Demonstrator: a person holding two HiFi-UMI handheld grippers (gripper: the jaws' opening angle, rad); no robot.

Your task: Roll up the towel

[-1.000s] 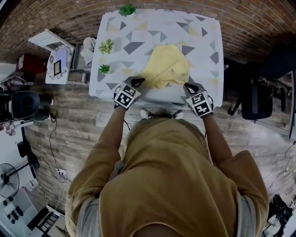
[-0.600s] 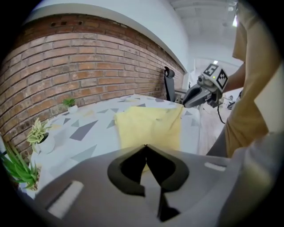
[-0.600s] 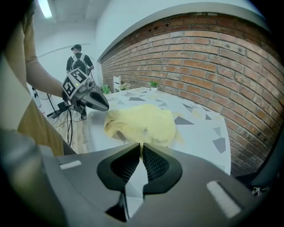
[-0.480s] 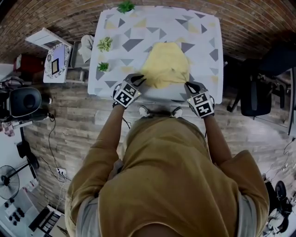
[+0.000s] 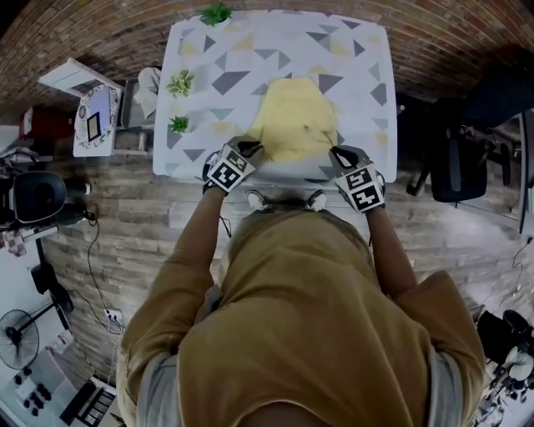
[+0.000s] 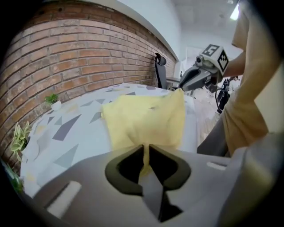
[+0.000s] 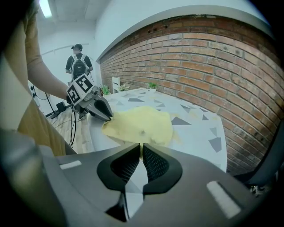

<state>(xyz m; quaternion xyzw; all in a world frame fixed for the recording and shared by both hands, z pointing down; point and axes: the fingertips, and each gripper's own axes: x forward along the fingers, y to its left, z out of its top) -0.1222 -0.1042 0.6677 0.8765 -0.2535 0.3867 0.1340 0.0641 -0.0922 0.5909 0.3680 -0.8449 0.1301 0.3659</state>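
The table (image 5: 360,75) is spread below, and the towel (image 5: 292,121) is heaped at its near edge. One near corner is clamped tight by the right gripper (image 7: 141,150). The other is caught in the left gripper (image 6: 146,150), whose jaws have just been eased slightly apart.

The towel (image 5: 292,117) lies on the tabletop (image 5: 359,67), near its front edge. Two plants (image 5: 179,82) stand along the left edge, and a third plant (image 5: 215,12) stands at the far edge.
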